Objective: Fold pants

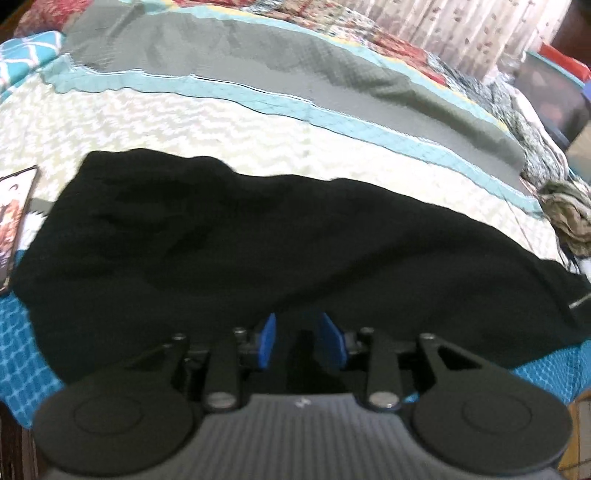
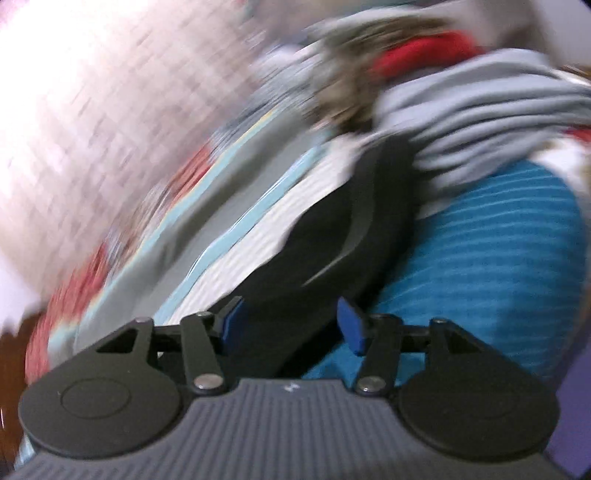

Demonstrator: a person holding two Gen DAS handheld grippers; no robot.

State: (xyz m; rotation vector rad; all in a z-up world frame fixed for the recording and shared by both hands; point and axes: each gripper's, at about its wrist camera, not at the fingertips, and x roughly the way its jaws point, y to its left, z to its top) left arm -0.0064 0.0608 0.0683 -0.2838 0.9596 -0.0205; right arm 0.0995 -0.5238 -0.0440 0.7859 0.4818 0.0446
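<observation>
Your left gripper (image 1: 303,334) sits at the lower centre of its frame with the blue fingers (image 1: 267,339) parted by a moderate gap; black cloth lies between and under them, but you cannot tell whether any fold is actually pinched. The black pants (image 1: 258,251) spread across the middle of the left view, their far edge running from the upper left down toward the right border, their near edge overlapping the teal checked cover (image 1: 22,362) at the lower left. Beyond that far edge lies an open band of white zigzag quilt (image 1: 166,122), then a grey blanket (image 1: 295,70) along the upper frame. A printed card or book (image 1: 14,221) rests at the left border, just beside the pants. Your right gripper (image 2: 291,325) stands wide open, holding nothing; the pants (image 2: 332,229) run from between its fingers (image 2: 351,328) up toward the frame centre, a pale curved stripe (image 2: 351,240) visible on them. Only the right view shows a heap of grey folded cloth (image 2: 480,103) with something red (image 2: 417,51) at the upper right, close against the pants' far end, and the teal cover (image 2: 498,251) filling the right side. That view is heavily blurred. A pale curtain (image 1: 461,33) shows in the left view, upper right.
</observation>
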